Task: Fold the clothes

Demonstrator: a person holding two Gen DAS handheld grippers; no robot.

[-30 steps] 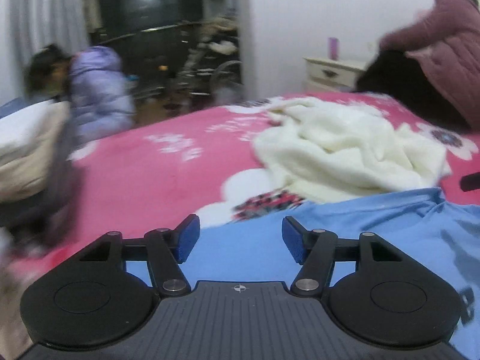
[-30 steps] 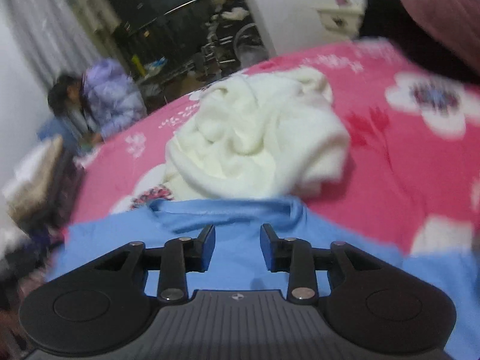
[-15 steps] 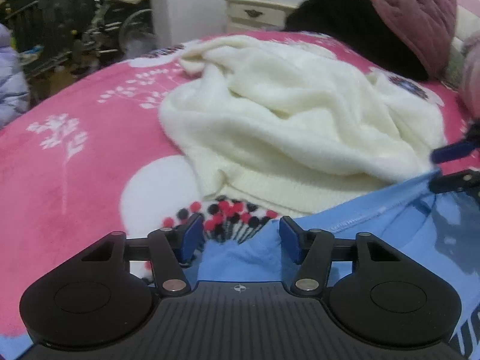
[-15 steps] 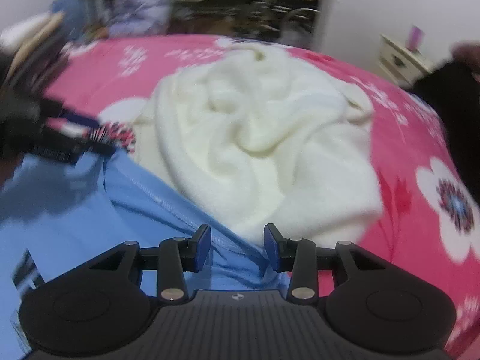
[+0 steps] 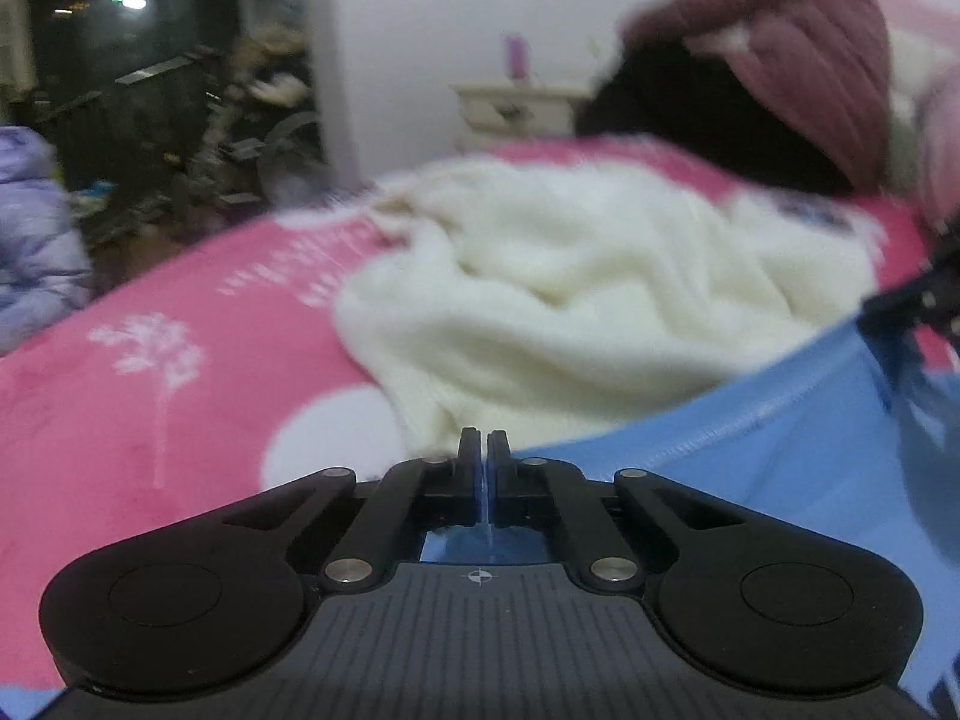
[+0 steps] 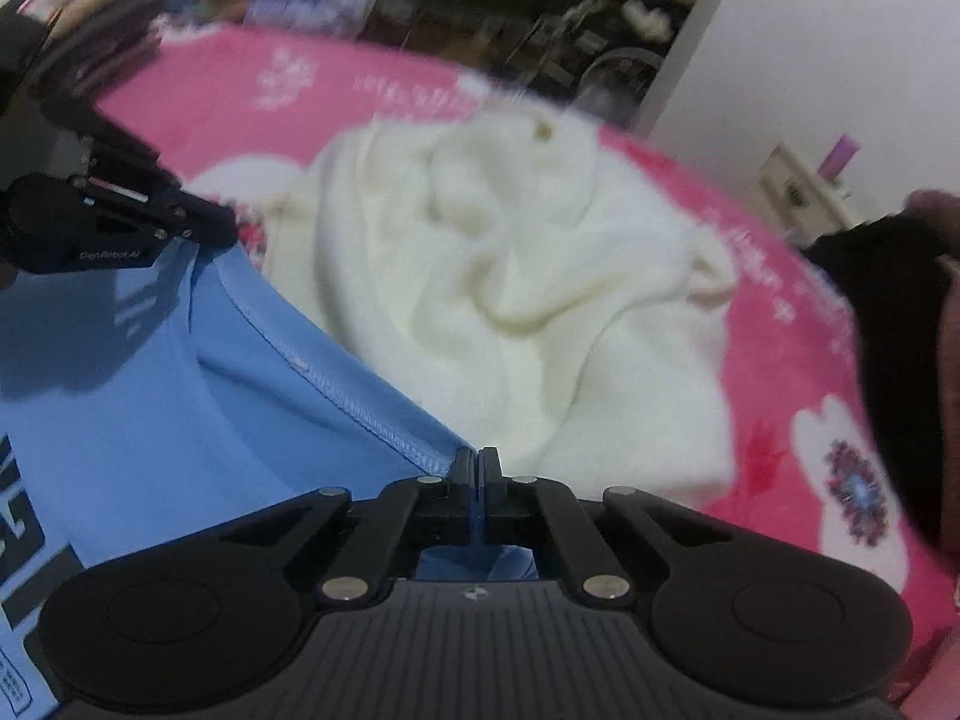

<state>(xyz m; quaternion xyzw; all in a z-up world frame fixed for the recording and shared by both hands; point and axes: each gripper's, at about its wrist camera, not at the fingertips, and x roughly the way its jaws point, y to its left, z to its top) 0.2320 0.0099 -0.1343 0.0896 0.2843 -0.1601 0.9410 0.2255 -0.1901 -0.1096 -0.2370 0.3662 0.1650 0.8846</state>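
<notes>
A light blue T-shirt with dark print lies spread on the pink flowered bedspread. My left gripper is shut on the shirt's stitched edge, with blue cloth showing between and under its jaws. My right gripper is shut on the same hem further along. The left gripper also shows at the left of the right wrist view, pinching the shirt's corner. The right gripper shows at the right edge of the left wrist view. A cream fleece garment lies crumpled just beyond the shirt.
A dark garment and a maroon quilted one are piled at the bed's far right. A pale nightstand with a purple bottle stands by the white wall. A person in a lilac puffer jacket is at the far left, before dark clutter.
Both grippers moved forward to the shirt's far edge and went from open to shut on it. The right wrist rolled, so its view tilted.
</notes>
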